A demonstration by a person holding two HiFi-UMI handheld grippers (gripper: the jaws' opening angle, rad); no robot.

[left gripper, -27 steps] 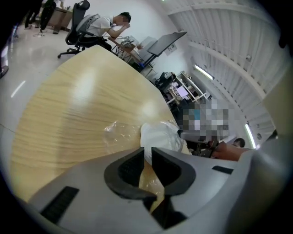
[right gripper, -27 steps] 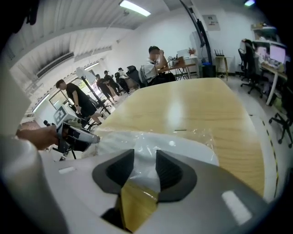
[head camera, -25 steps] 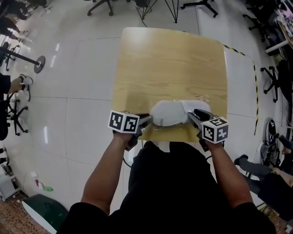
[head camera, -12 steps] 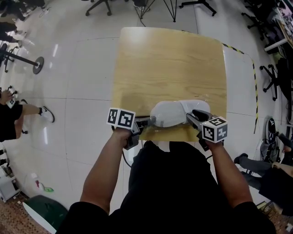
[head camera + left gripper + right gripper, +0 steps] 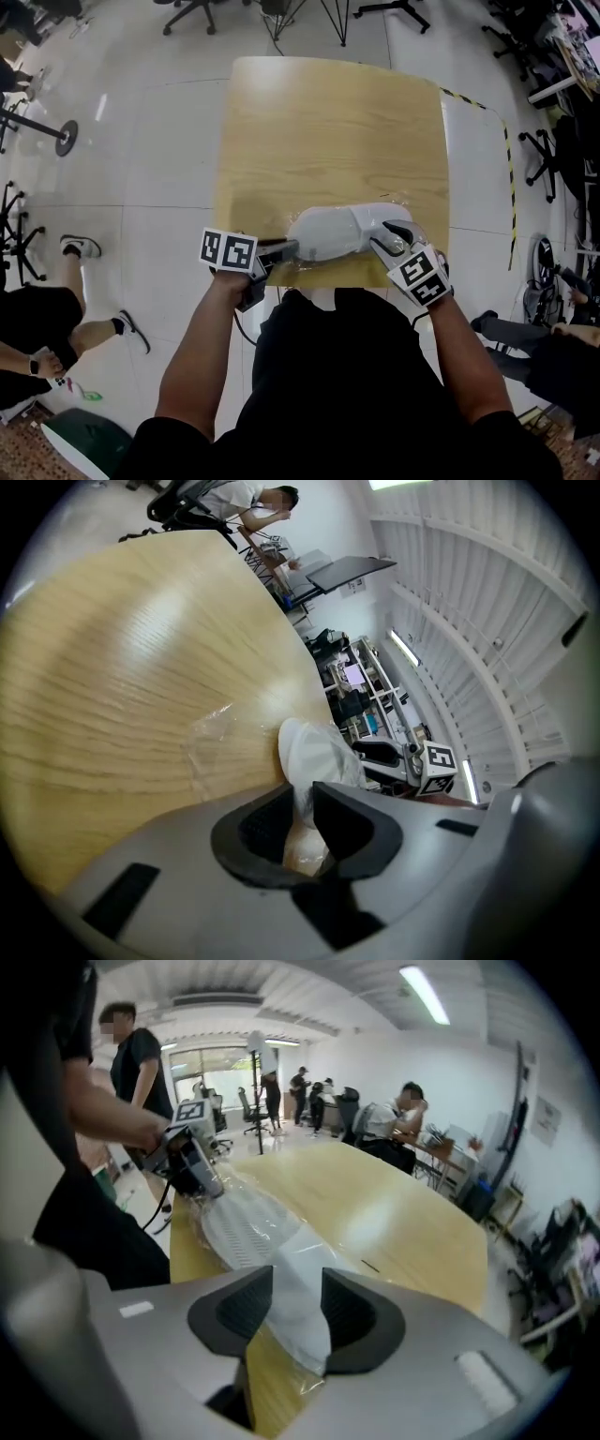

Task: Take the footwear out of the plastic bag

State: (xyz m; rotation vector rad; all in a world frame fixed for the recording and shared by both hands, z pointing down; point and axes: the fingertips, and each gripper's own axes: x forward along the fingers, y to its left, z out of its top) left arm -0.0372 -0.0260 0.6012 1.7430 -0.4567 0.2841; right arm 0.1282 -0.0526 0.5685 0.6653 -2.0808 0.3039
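A white piece of footwear (image 5: 333,234) lies inside a clear plastic bag (image 5: 405,201) near the front edge of the wooden table (image 5: 328,122). My left gripper (image 5: 289,249) is at its left end. Its jaws are closing, with crumpled bag film (image 5: 211,742) and a white tip (image 5: 314,752) pinched between them. My right gripper (image 5: 384,234) is at the right end, shut on the wrapped footwear (image 5: 248,1227), which fills the gap between its pads (image 5: 352,1312). The right gripper view also shows the left gripper (image 5: 202,1180) at the far end of the bag.
The table's far half is bare wood. Office chairs (image 5: 192,9) stand on the pale floor beyond it. Striped tape (image 5: 511,178) runs along the floor at the right. A person's legs (image 5: 89,319) are at the left, and seated people (image 5: 394,1115) are behind the table.
The footwear and both grippers have shifted a little to the left, and the right gripper's cube has tilted. A person on the left has walked nearer.
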